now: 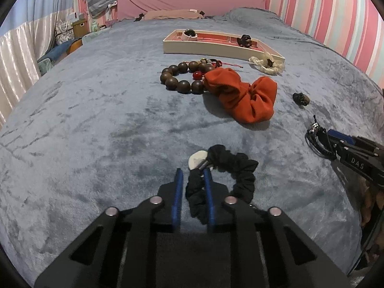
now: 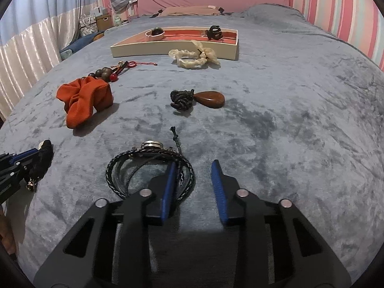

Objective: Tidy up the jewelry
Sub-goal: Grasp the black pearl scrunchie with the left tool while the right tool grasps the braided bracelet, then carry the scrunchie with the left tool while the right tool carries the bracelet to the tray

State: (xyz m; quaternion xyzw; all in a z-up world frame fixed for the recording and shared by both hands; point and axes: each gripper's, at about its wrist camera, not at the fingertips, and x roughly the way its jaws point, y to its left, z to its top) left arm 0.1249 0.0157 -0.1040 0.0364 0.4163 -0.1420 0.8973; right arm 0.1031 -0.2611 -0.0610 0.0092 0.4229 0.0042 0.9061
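Half the black scrunchie (image 1: 230, 180) hides behind left gripper (image 1: 193, 174).

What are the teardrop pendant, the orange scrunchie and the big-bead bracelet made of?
Brown teardrop-shaped pendant: looks like polished wood or stone; smooth with a glossy highlight, so I can't say which.
Orange ribbed fabric scrunchie: matte woven cloth, gathered folds.
Dark brown round-bead bracelet: probably wood, with a dull satin sheen.

Blue-grey blanket (image 2: 276, 124) under tray (image 2: 172, 49), scrunchies (image 2: 84, 100)
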